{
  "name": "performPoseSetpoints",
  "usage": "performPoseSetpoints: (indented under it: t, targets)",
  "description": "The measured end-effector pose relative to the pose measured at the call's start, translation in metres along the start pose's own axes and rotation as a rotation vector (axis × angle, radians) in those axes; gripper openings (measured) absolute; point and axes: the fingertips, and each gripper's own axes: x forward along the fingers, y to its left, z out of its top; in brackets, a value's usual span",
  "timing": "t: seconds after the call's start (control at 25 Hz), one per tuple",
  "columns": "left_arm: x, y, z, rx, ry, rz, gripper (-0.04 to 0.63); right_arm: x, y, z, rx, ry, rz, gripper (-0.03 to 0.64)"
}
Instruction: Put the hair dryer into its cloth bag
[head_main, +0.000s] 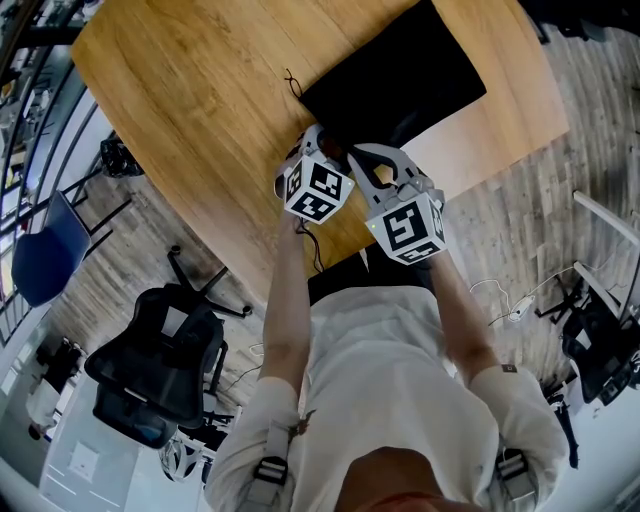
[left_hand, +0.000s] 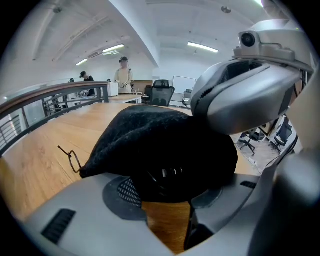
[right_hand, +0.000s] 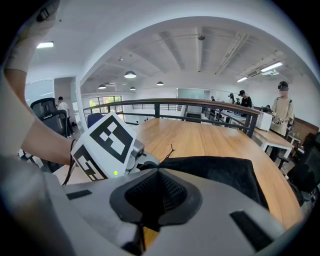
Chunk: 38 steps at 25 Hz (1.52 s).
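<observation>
The black cloth bag lies on the wooden table, its mouth toward me. My right gripper is shut on the bag's near rim and holds it raised, so the bag domes up in the left gripper view. My left gripper sits at the mouth, jaws part-way apart, closed on a dark object with small shiny glints, the hair dryer, mostly hidden under the cloth. The left gripper is just left of the right one. A thin drawstring trails from the bag's left corner.
The table's near edge is right below both grippers, and a dark cord hangs over it. Black office chairs and a blue chair stand on the floor to the left. A railing and standing people are far behind.
</observation>
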Motion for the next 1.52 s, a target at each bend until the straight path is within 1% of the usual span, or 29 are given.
performPoseSetpoints:
  t: [0.32, 0.56, 0.92, 1.16, 1.2, 1.24, 1.28, 1.52]
  targets:
    - [0.002, 0.000, 0.002, 0.001, -0.020, 0.006, 0.206, -0.001, -0.003, -0.002, 0.002, 0.004, -0.012, 0.023]
    - [-0.010, 0.001, 0.000, -0.014, -0.022, 0.023, 0.232, 0.002, -0.003, -0.002, 0.014, -0.006, -0.021, 0.023]
    - [-0.036, -0.002, -0.018, -0.058, -0.014, 0.072, 0.232, 0.006, -0.004, -0.005, 0.016, 0.002, -0.029, 0.025]
    - [-0.056, 0.001, -0.027, -0.078, -0.016, 0.112, 0.232, 0.010, 0.002, -0.006, 0.015, 0.004, -0.010, 0.026]
    - [-0.060, 0.002, -0.029, -0.082, -0.015, 0.119, 0.232, 0.011, 0.003, -0.006, 0.014, 0.005, -0.004, 0.038]
    - [-0.063, 0.002, -0.030, -0.086, -0.016, 0.128, 0.232, 0.011, 0.005, -0.006, 0.012, 0.006, 0.002, 0.098]
    - [-0.067, 0.004, -0.030, -0.090, -0.019, 0.139, 0.232, 0.011, 0.006, -0.006, 0.012, 0.004, 0.007, 0.129]
    - [-0.095, 0.011, -0.025, -0.127, -0.066, 0.211, 0.230, 0.005, 0.005, -0.003, 0.011, -0.006, -0.008, 0.133]
